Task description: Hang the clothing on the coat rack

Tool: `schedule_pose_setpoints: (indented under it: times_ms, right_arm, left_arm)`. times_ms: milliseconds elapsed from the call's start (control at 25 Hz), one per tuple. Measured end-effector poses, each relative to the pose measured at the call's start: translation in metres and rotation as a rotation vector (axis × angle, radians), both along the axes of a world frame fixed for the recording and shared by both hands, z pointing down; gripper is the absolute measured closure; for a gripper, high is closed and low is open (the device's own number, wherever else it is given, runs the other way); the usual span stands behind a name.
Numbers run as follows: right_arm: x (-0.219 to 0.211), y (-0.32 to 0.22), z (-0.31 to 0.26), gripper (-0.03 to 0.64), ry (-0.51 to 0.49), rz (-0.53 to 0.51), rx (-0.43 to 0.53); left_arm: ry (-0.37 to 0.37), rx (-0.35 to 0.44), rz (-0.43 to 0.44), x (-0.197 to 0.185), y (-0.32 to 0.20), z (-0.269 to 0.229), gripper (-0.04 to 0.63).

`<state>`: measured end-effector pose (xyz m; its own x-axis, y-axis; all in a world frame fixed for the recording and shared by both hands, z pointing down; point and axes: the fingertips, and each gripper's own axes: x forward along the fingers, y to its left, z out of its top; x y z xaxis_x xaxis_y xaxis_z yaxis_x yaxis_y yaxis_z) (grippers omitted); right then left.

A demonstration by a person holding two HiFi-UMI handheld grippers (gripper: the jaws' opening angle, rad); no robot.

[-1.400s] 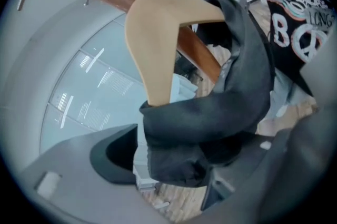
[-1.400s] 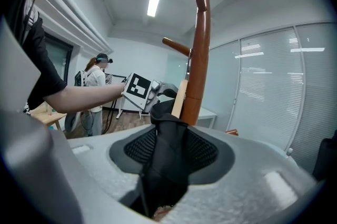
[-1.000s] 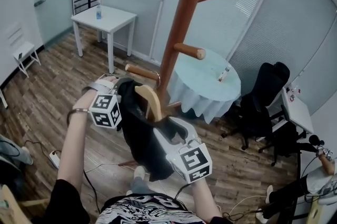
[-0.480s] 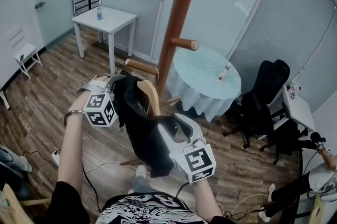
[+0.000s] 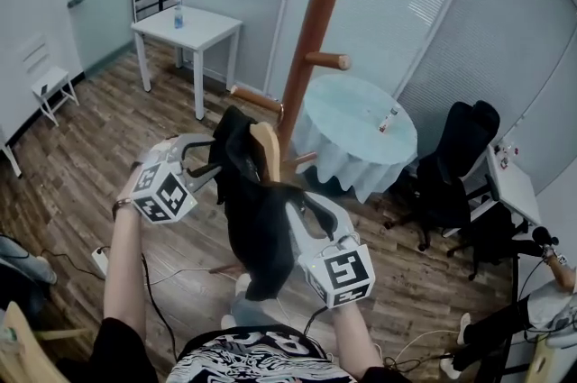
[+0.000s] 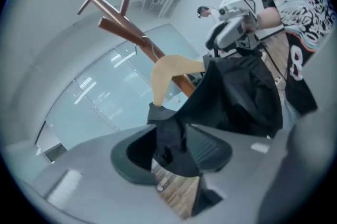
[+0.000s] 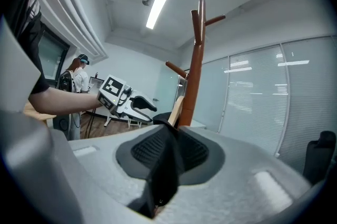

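A black garment point(image 5: 257, 228) hangs on a wooden hanger point(image 5: 268, 147) just in front of the brown coat rack point(image 5: 311, 30), below its lowest left peg point(image 5: 257, 99). The hanger's hook is hidden. My left gripper point(image 5: 216, 158) is at the garment's left shoulder. Its jaws have just been closing, and in the left gripper view they point(image 6: 171, 146) pinch a fold of black cloth. My right gripper point(image 5: 302, 205) is at the other shoulder. Its jaws have also just been closing, and in the right gripper view they point(image 7: 168, 152) squeeze a fold of the cloth below the hanger point(image 7: 176, 107).
A round table with a pale cloth point(image 5: 361, 133) stands behind the rack, with a black office chair point(image 5: 455, 165) to its right. A white table point(image 5: 189, 25) with a bottle point(image 5: 178, 14) is at the back left. Cables lie on the wooden floor point(image 5: 90, 147). A person point(image 7: 79, 78) stands far off.
My left gripper has pulled back to the left and rolled, and its jaws have narrowed on the garment's edge. The right gripper's jaws have narrowed too. Garment and hanger sit slightly higher against the rack.
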<state>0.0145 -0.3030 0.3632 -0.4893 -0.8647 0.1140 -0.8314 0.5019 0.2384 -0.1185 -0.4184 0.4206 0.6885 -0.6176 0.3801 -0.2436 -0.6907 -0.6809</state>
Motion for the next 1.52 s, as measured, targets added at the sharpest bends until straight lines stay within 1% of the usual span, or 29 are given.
schedule_pose_setpoints:
  times_ms: [40, 80, 120, 200, 240, 360, 440, 520, 600, 720, 800, 840, 920, 960, 1000, 1040, 1080, 1160, 1240, 1320, 1400, 1520]
  right_arm:
    - [0.002, 0.003, -0.001, 0.564, -0.002, 0.023, 0.013]
    - [0.003, 0.005, -0.001, 0.597, -0.008, 0.041, 0.027]
    - [0.003, 0.009, -0.001, 0.617, -0.014, 0.048, 0.042]
    - [0.002, 0.015, 0.000, 0.617, -0.015, 0.040, 0.071]
    - [0.002, 0.018, 0.001, 0.617, -0.013, 0.041, 0.081]
    - [0.009, 0.022, 0.005, 0.617, -0.007, 0.086, 0.077]
    - [0.013, 0.025, 0.009, 0.617, -0.006, 0.120, 0.062]
    - [0.017, 0.027, 0.013, 0.617, -0.005, 0.138, 0.065]
    - [0.023, 0.026, 0.021, 0.617, -0.003, 0.138, 0.069]
    - [0.033, 0.031, 0.042, 0.617, -0.008, 0.162, 0.035]
    - [0.040, 0.037, 0.059, 0.617, -0.015, 0.173, 0.007]
    - [0.042, 0.040, 0.066, 0.617, -0.018, 0.170, -0.005]
    - [0.047, 0.045, 0.076, 0.617, -0.023, 0.161, -0.023]
    - [0.050, 0.046, 0.078, 0.617, -0.026, 0.151, -0.023]
    - [0.053, 0.048, 0.080, 0.617, -0.028, 0.138, -0.022]
    - [0.055, 0.051, 0.081, 0.617, -0.028, 0.126, -0.021]
    - [0.056, 0.057, 0.083, 0.617, -0.028, 0.113, -0.020]
    - [0.058, 0.073, 0.084, 0.617, -0.033, 0.084, -0.011]
    - [0.063, 0.094, 0.084, 0.617, -0.053, 0.055, -0.005]
    - [0.069, 0.119, 0.083, 0.617, -0.076, 0.027, -0.006]
    - [0.076, 0.148, 0.080, 0.617, -0.089, -0.008, 0.000]
    - [0.090, 0.192, 0.078, 0.617, -0.104, -0.060, 0.000]
  left_arm:
    - [0.026, 0.021, -0.019, -0.004, 0.004, -0.003, 0.459]
    - [0.041, 0.048, -0.041, -0.008, 0.009, -0.004, 0.535]
    - [0.050, 0.075, -0.064, -0.012, 0.012, -0.004, 0.606]
    - [0.088, 0.102, -0.121, -0.019, 0.018, -0.002, 0.606]
    - [0.130, 0.090, -0.152, -0.022, 0.021, -0.002, 0.606]
    - [0.310, -0.009, -0.212, -0.022, 0.029, -0.002, 0.606]
    - [0.401, -0.074, -0.231, -0.021, 0.036, -0.001, 0.606]
    - [0.453, -0.119, -0.255, -0.019, 0.041, 0.007, 0.606]
    - [0.474, -0.138, -0.267, -0.013, 0.045, 0.017, 0.606]
    - [0.477, -0.169, -0.239, 0.004, 0.061, 0.038, 0.606]
    - [0.506, -0.203, -0.221, 0.013, 0.076, 0.047, 0.606]
    - [0.544, -0.220, -0.219, 0.015, 0.083, 0.048, 0.606]
    - [0.655, -0.234, -0.236, 0.018, 0.093, 0.045, 0.606]
    - [0.709, -0.230, -0.258, 0.018, 0.095, 0.042, 0.606]
    - [0.748, -0.224, -0.288, 0.019, 0.097, 0.039, 0.606]
    - [0.763, -0.216, -0.325, 0.021, 0.101, 0.037, 0.606]
    - [0.761, -0.210, -0.369, 0.022, 0.110, 0.037, 0.606]
    - [0.733, -0.192, -0.452, 0.026, 0.131, 0.038, 0.606]
    - [0.705, -0.158, -0.492, 0.032, 0.156, 0.036, 0.606]
    - [0.693, -0.123, -0.517, 0.037, 0.187, 0.031, 0.606]
    - [0.709, -0.102, -0.560, 0.041, 0.221, 0.026, 0.606]
    - [0.752, -0.101, -0.625, 0.053, 0.272, 0.019, 0.606]
